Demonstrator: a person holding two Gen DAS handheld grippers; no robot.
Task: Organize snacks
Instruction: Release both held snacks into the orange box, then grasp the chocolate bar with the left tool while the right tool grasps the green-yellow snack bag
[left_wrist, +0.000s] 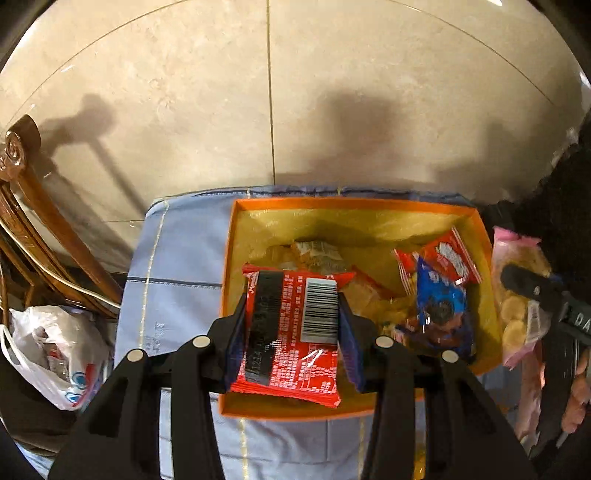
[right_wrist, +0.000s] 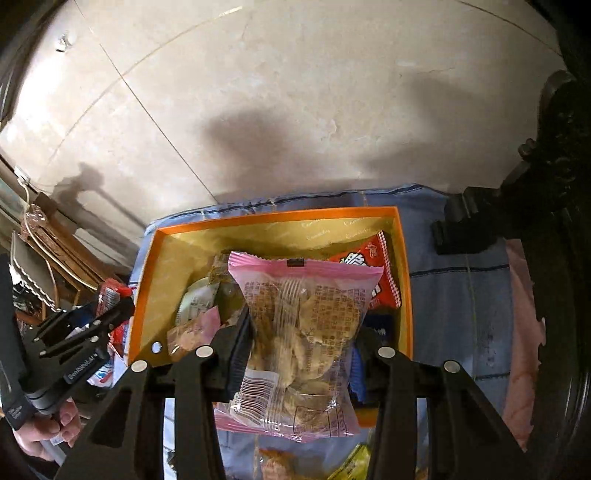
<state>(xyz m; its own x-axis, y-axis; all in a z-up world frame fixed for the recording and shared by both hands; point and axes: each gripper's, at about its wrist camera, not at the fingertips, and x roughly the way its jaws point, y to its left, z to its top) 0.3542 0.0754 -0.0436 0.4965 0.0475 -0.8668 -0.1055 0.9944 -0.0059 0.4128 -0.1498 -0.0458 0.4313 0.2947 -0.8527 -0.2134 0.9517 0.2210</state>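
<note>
With the red packet (left_wrist: 291, 332) clamped between the left gripper (left_wrist: 291, 317) fingers and the pink cookie bag (right_wrist: 303, 343) between the right gripper (right_wrist: 303, 332) fingers, each is best released low over the orange box (left_wrist: 236, 206) beyond the fingertips

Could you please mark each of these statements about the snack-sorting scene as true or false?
1. The left gripper is shut on a red snack packet. True.
2. The right gripper is open and holds nothing. False: it grips a pink-edged biscuit bag.
3. The orange box holds no snacks yet. False: several packets lie inside, among them a blue cookie packet.
4. The box rests on a light blue cloth. True.
5. A white plastic bag sits inside the box. False: it lies outside, to the left of the cloth.
</note>
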